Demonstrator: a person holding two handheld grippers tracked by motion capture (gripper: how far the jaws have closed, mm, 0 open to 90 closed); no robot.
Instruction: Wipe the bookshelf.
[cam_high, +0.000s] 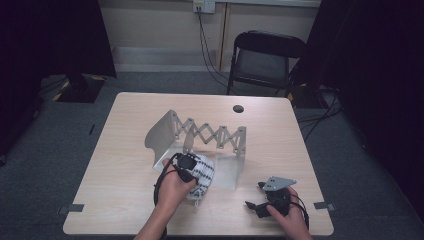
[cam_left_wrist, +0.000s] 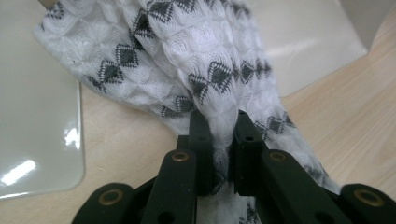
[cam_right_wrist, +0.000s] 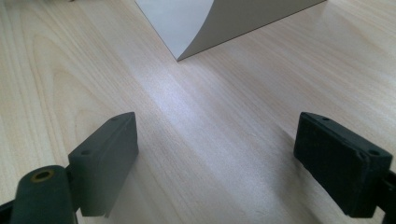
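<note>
Patterned cloth (cam_left_wrist: 187, 56) pinched in left gripper (cam_left_wrist: 219, 140) over rack's grey tray (cam_high: 227, 175); right gripper (cam_right_wrist: 215, 163) wide apart, empty.

Left forearm enters at bottom centre-left of the high view, angled up and right. Left hand (cam_high: 172, 187) wraps the left gripper (cam_high: 192, 167), lower centre of frame, nose pointing up-right. In the left gripper view, jaws nearly together, pinching white patterned cloth (cam_left_wrist: 201, 70) between the pads.

Right hand (cam_high: 285, 212) sits at lower right, right gripper (cam_high: 256, 197) pointing left. In the right gripper view, jaws wide apart, nothing between.
</note>
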